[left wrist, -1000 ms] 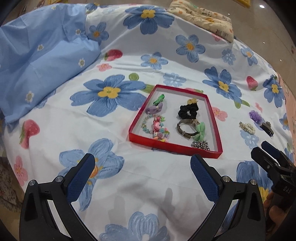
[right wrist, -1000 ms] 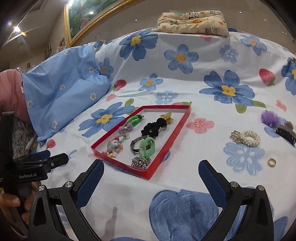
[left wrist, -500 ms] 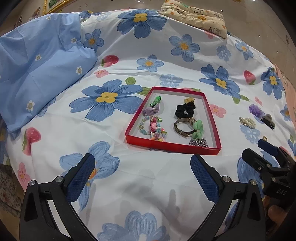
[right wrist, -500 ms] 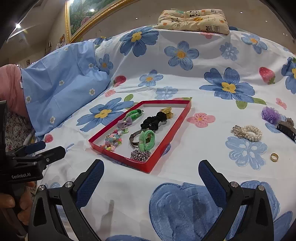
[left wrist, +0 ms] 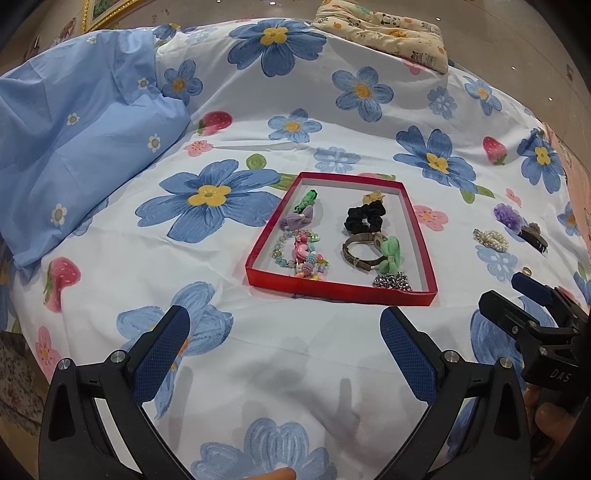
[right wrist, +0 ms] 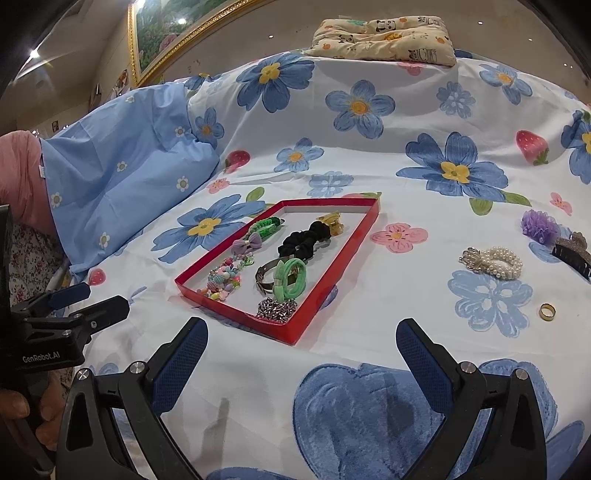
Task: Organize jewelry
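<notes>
A shallow red tray (left wrist: 341, 291) (right wrist: 236, 311) lies on the flowered bedspread and holds several hair ties, bracelets and clips. Outside it to the right lie a pearl bracelet (left wrist: 490, 239) (right wrist: 493, 261), a purple scrunchie (left wrist: 508, 215) (right wrist: 540, 224), a dark hair clip (left wrist: 533, 238) (right wrist: 574, 253) and a gold ring (left wrist: 527, 272) (right wrist: 547, 311). My left gripper (left wrist: 284, 341) hovers open in front of the tray, nothing between its fingers. My right gripper (right wrist: 301, 350) is open too, near the tray's right front corner.
A blue pillow (left wrist: 74, 147) (right wrist: 122, 177) lies at the left and a small patterned cushion (left wrist: 384, 35) (right wrist: 384, 38) at the far edge. A gold-framed picture (right wrist: 177, 33) hangs on the wall behind. Each view shows the other hand-held gripper at its side.
Both views have drawn back and risen slightly, so the tray sits a little farther off. Nothing on the bed has moved, and both grippers stay open.
</notes>
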A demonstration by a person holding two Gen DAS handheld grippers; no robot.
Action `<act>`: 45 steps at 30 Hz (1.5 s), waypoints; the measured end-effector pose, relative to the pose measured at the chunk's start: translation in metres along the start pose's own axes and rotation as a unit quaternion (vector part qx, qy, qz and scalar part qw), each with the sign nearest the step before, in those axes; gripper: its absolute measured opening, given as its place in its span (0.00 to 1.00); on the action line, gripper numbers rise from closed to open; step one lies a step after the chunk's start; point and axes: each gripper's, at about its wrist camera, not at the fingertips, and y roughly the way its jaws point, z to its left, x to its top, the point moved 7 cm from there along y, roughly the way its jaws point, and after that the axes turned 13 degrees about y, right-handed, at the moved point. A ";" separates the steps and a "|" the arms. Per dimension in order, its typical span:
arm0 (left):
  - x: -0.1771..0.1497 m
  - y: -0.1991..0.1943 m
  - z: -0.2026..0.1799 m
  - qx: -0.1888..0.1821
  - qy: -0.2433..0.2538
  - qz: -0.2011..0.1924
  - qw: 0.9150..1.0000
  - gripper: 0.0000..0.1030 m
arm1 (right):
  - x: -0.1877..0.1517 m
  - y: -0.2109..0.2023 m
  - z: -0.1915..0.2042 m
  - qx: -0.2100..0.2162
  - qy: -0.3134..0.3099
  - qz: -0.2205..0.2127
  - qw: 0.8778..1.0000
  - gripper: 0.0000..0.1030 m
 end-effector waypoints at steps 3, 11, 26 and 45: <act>0.001 0.000 0.000 0.001 -0.001 -0.002 1.000 1.00 | 0.000 0.001 0.001 0.001 -0.001 0.002 1.000 1.00; 0.001 -0.001 0.000 0.000 0.001 -0.004 1.000 1.00 | -0.002 0.002 0.003 0.003 -0.004 0.003 1.000 1.00; 0.002 -0.003 -0.003 -0.002 0.004 -0.006 1.000 1.00 | -0.001 0.000 0.005 0.005 -0.004 -0.001 1.000 1.00; 0.002 -0.002 -0.006 -0.006 0.008 -0.007 1.000 1.00 | -0.002 -0.001 0.007 0.007 -0.004 0.002 1.000 1.00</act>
